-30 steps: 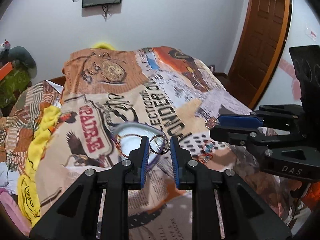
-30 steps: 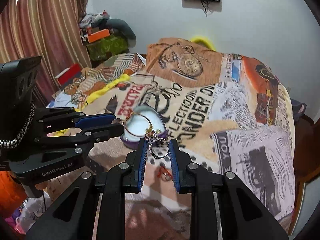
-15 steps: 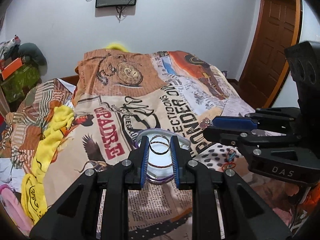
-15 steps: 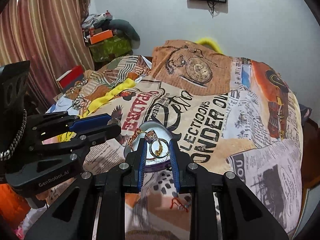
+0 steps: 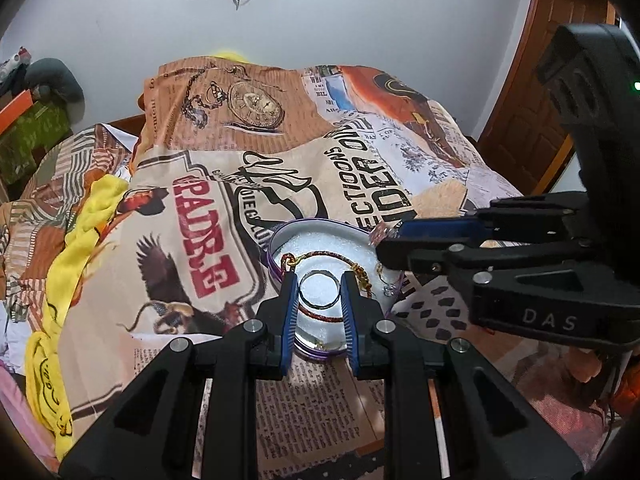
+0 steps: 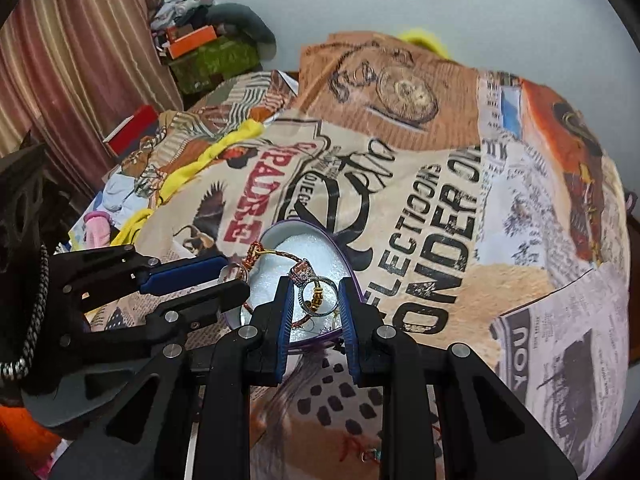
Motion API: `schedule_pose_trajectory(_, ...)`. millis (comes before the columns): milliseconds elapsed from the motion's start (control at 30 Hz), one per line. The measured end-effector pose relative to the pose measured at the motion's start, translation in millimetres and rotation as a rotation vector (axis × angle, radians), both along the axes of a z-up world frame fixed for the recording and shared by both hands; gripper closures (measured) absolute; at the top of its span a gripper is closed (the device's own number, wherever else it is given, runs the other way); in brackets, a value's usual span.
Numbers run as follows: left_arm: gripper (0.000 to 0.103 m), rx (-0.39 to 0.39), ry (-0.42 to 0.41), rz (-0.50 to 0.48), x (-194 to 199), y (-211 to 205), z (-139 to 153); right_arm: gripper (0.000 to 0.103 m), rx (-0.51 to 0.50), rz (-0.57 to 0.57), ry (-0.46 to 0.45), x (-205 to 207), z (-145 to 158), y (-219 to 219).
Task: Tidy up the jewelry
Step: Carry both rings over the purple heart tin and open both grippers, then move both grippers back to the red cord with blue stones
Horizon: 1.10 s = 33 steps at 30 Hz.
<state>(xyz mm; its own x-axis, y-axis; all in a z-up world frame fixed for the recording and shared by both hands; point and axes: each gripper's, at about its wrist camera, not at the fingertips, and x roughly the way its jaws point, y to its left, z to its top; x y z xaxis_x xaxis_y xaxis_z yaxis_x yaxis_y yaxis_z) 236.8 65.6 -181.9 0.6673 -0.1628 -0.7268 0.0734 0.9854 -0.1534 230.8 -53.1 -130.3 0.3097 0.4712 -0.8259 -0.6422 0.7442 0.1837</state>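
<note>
A purple-rimmed jewelry box [image 5: 280, 236] with white lining lies open on the printed bedspread; it also shows in the right wrist view [image 6: 352, 268]. A red-gold thread bracelet [image 5: 320, 255] lies inside it. My left gripper [image 5: 319, 290] is shut on a plain silver ring [image 5: 319, 289], held just above the box. My right gripper [image 6: 316, 296] is shut on a silver ring with a pink stone [image 6: 316, 294], also over the box. Each gripper shows in the other's view, the right one [image 5: 384, 240] beside the box's right rim, the left one [image 6: 234, 276] at its left rim.
The bed is covered by a newspaper-print spread [image 5: 360, 168]. A yellow cloth [image 5: 80, 240] lies along its left side. A small red thread item [image 6: 360, 450] lies on the spread near me. A wooden door [image 5: 532, 80] stands at the right, boxes and clothes [image 6: 208, 48] at the far left.
Both grippers have moved forward and down with their rings, from beside the box to right over its white lining. The box now sits closer and lower in both views.
</note>
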Motion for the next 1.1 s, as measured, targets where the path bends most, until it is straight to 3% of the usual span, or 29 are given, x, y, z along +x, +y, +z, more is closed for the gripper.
schedule_pose_trajectory(667, 0.083, -0.007, 0.003, -0.011, -2, 2, 5, 0.082, -0.025, 0.015, 0.032, 4, -6, 7)
schedule_pose_trajectory(1100, 0.083, -0.004, -0.046, 0.008, -18, 3, 38, 0.081, -0.036, -0.013, -0.089, -20, 31, -13)
